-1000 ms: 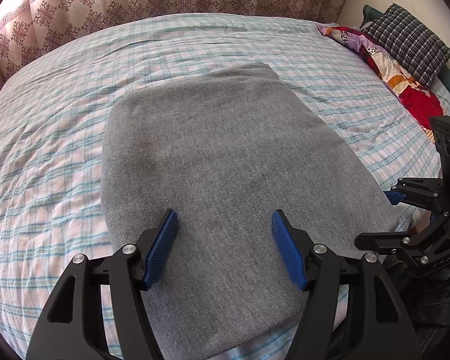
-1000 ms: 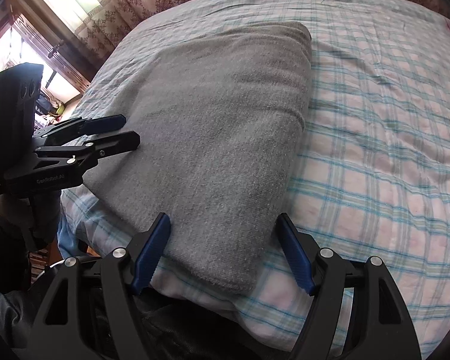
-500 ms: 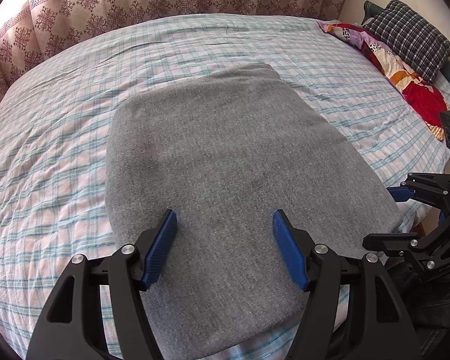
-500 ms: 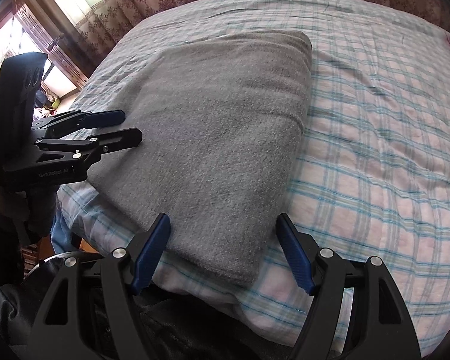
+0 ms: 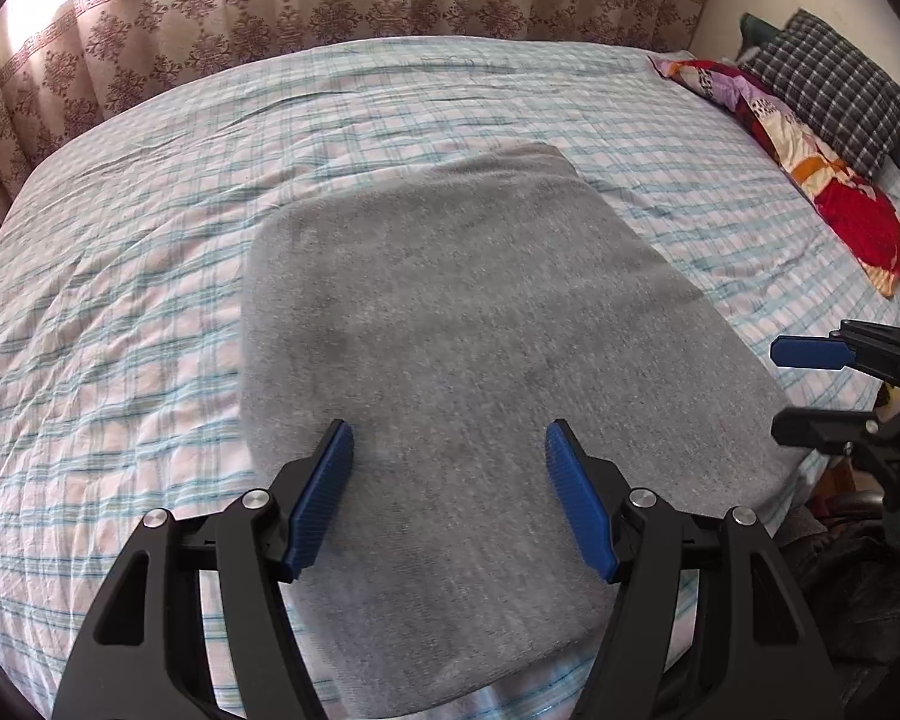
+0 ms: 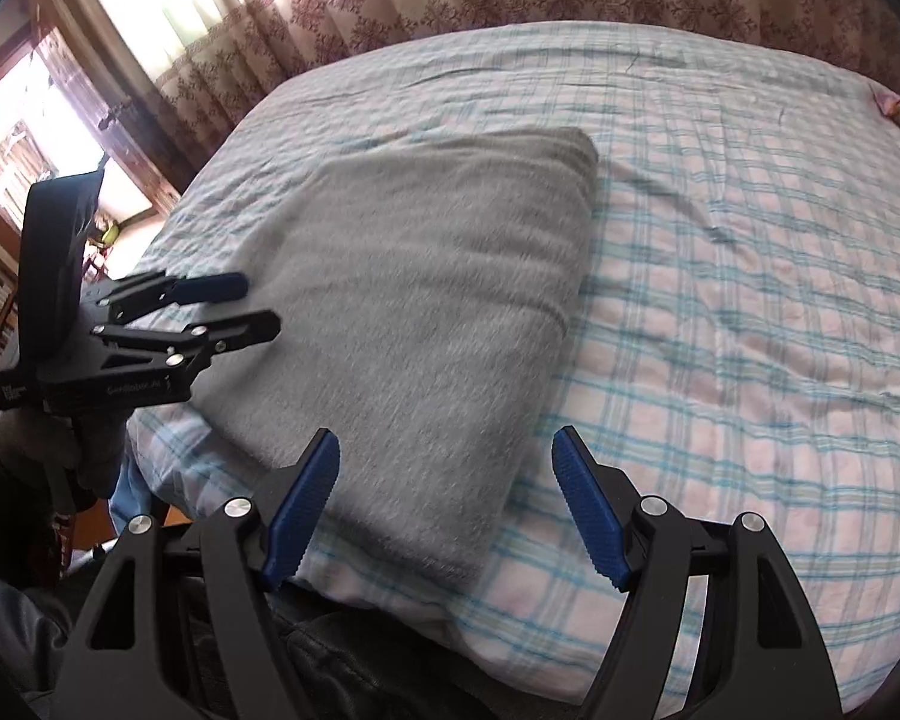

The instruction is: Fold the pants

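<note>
Pants [image 5: 480, 372]: a grey folded rectangle is seen mid-frame on the bed [image 5: 120, 276], near its lower edge; the long axis runs from lower frame toward the upper centre.
Left hand-held gripper [image 5: 447, 492]: held wide apart above the near end, nothing grasped.
Right hand-held gripper [image 6: 444, 498]: spread wide, nothing held, over the lower right corner.
Key relation: both near corners are judged equally reachable.
</note>
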